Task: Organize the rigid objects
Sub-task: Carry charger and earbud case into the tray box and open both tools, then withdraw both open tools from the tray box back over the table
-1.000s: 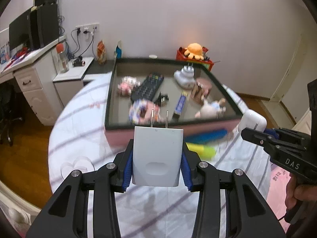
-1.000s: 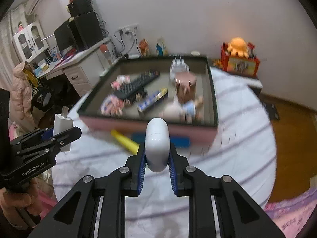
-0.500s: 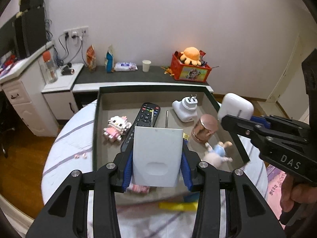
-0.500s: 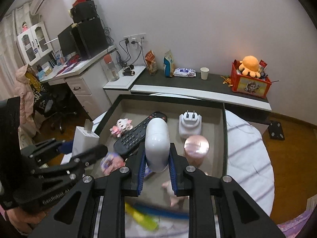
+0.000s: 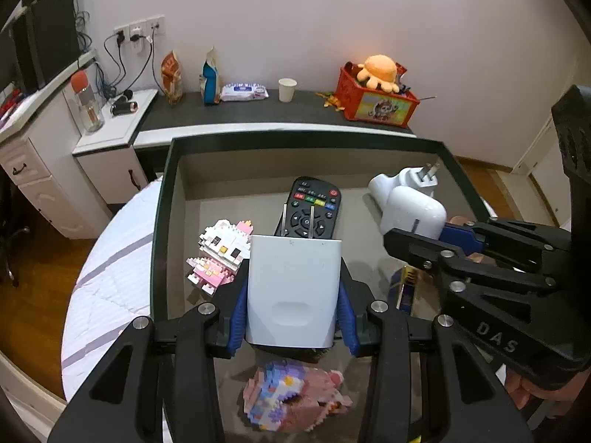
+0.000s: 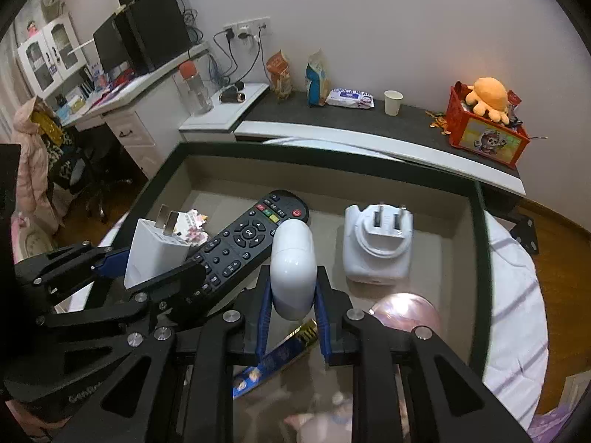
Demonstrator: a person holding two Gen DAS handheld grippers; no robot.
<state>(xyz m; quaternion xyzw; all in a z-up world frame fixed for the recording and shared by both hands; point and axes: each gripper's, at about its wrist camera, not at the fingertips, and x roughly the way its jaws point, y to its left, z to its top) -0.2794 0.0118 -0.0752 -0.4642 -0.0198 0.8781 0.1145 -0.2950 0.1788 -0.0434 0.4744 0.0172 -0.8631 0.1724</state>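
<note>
White all round, over the dark-rimmed tray. Far left inside, block kitty. Next, left gripper clamped on charger, prongs pointing away, above remote. Right of that, right gripper squeezing rounded case. Farther right, plug adapter lying on tray floor, prongs up.

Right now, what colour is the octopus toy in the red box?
Orange octopus toy, clearest in the right wrist view.
</note>
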